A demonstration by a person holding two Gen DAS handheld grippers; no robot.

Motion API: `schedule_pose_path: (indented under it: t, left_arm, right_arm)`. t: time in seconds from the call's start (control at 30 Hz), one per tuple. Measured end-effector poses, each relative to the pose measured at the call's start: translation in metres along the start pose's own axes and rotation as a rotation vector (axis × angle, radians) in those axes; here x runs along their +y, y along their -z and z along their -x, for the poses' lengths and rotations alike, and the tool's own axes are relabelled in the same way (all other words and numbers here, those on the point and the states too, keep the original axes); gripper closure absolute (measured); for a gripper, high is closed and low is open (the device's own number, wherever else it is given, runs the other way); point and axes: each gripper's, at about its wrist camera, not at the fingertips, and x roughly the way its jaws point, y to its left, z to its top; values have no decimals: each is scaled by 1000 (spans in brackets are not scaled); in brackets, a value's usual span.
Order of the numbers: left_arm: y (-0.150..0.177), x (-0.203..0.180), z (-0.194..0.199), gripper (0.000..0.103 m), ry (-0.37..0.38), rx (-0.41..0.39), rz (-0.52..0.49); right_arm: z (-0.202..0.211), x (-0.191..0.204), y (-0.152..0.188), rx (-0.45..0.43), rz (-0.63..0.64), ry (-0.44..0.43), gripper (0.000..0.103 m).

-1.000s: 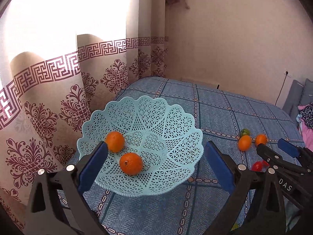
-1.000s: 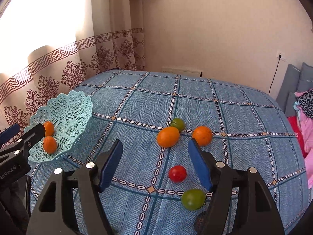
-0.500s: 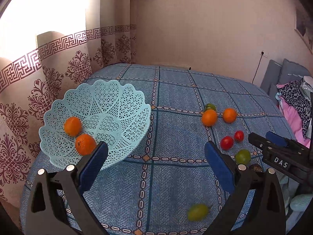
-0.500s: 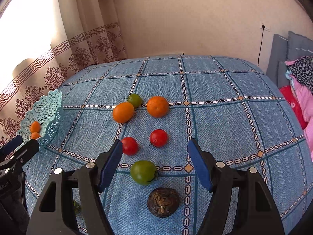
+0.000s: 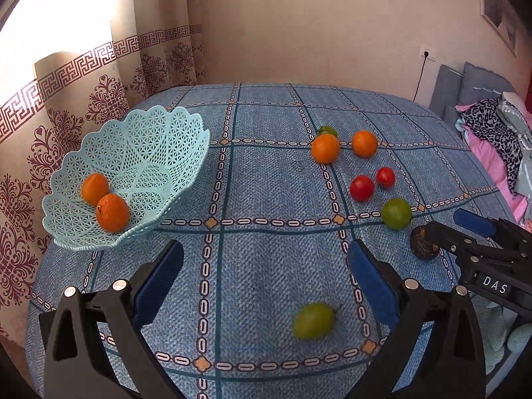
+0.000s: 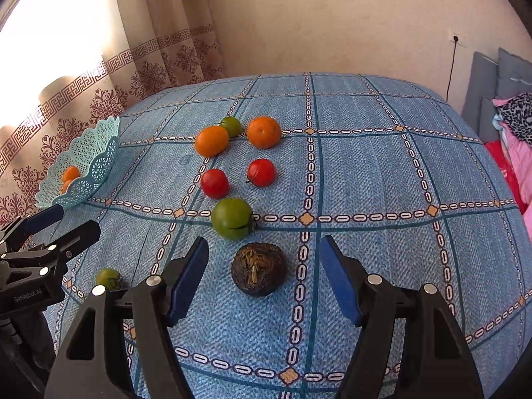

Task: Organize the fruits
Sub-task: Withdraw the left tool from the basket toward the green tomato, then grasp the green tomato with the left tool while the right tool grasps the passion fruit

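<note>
Far left, patterned curtain (image 5: pixel 99 76) hangs over the bright window. Pale blue lattice basket (image 5: pixel 133 153) sits at the left edge of the blue checked bedspread (image 5: pixel 266 183), tilted, with two oranges (image 5: pixel 112 212) touching each other inside it. Left gripper (image 5: pixel 266 277) is held above the cloth just right of the basket, jaws spread wide, nothing between the blue pads (image 5: pixel 161 276). A pale green tomato (image 5: pixel 313 320) lies alone on the cloth near the left gripper's right finger. Mid-bed cluster, back to front: small green tomato (image 6: pixel 231 126) touching an orange fruit (image 6: pixel 211 140), a second orange (image 6: pixel 264 132) just beside them; two red tomatoes (image 6: pixel 214 183) near each other; a large green tomato (image 6: pixel 232 218); a dark brown wrinkled round fruit (image 6: pixel 259 272) just in front of it. Right gripper (image 6: pixel 264 279) has jaws wide apart on either side of the brown fruit, pads not touching it, holding nothing. Far right: grey cushions (image 6: pixel 498 76), pink and leopard-print bedding (image 5: pixel 492 133), wall socket with cord (image 6: pixel 455 38).
</note>
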Motion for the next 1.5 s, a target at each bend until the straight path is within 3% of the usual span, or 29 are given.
schedule_pose_path:
  t: [0.3,0.73,1.07,1.17,1.27,1.5]
  left_arm:
    - [27,-2,-9,3,17,70,-18]
    - [41,-12,-16,4,42,103,-47]
    - [46,-20,-15,44,55,109,-84]
    - [48,-21,-12,51,63,106,-89]
    - [48,-20,-10,73,78,107,-83]
    - [47,-20,-7,73,81,98,-70]
  right_arm:
    - [-13,7,16,43,36,-4,36]
    - [-20,11,19,44,62,28,56]
    - [-18,6,21,38,46,26,61]
    - [-18,6,21,37,48,23,62]
    - [-18,6,21,36,45,20,63]
    - [-15,4,23,31,35,8,63]
